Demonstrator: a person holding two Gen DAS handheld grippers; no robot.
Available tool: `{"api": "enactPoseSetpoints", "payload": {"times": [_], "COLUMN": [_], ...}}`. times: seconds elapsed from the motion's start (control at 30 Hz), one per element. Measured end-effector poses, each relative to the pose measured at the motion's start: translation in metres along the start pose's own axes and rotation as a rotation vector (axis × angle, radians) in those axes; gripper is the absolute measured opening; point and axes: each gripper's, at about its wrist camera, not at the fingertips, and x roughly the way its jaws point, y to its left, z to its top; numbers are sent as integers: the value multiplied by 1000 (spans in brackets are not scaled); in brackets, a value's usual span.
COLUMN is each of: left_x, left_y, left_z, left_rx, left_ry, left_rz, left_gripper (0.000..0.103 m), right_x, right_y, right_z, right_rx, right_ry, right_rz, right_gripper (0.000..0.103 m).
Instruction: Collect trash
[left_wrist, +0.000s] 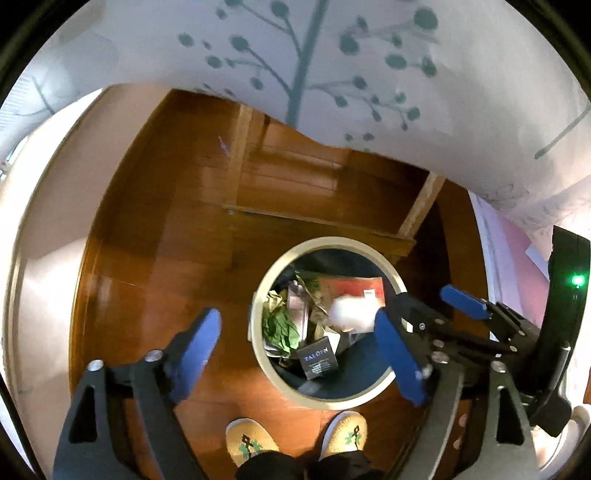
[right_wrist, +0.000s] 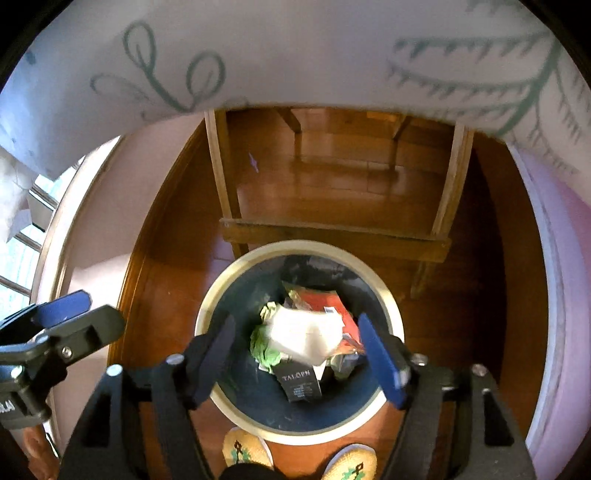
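Note:
A round trash bin (left_wrist: 388, 273) with a cream rim and dark liner stands on the wooden floor, also in the right wrist view (right_wrist: 221, 284). It holds green leaves (left_wrist: 279, 326), a black box (left_wrist: 317, 360), a red packet (left_wrist: 351, 288) and a blurred white wad (right_wrist: 306, 338). My left gripper (left_wrist: 299, 354) is open and empty, beside the bin's left edge. My right gripper (right_wrist: 299, 354) is open above the bin, the white wad below between its fingers (right_wrist: 380, 358). The right gripper also shows in the left wrist view (left_wrist: 428, 325).
A wooden table frame (right_wrist: 332, 232) stands just behind the bin, under a white cloth with green plant print (right_wrist: 295, 55). My two yellow slippers (left_wrist: 295, 439) are at the bin's near side. Pink-white walls curve at both sides.

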Motion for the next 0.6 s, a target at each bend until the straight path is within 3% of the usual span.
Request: {"api": "enactPoseSetpoints", "payload": {"times": [0.33, 0.6], "left_x": [-40, -117], "left_y": [-3, -25], "left_z": [3, 25], "left_rx": [-27, -40], "left_ry": [-30, -74], "left_rz": [57, 102], "left_gripper": [95, 95], "right_x": [-28, -98], "right_y": [0, 3], "right_z": [6, 19], "right_rx": [21, 20], "right_ry": [-21, -22], "right_rz": [-25, -2], "right_gripper": [74, 74]}}
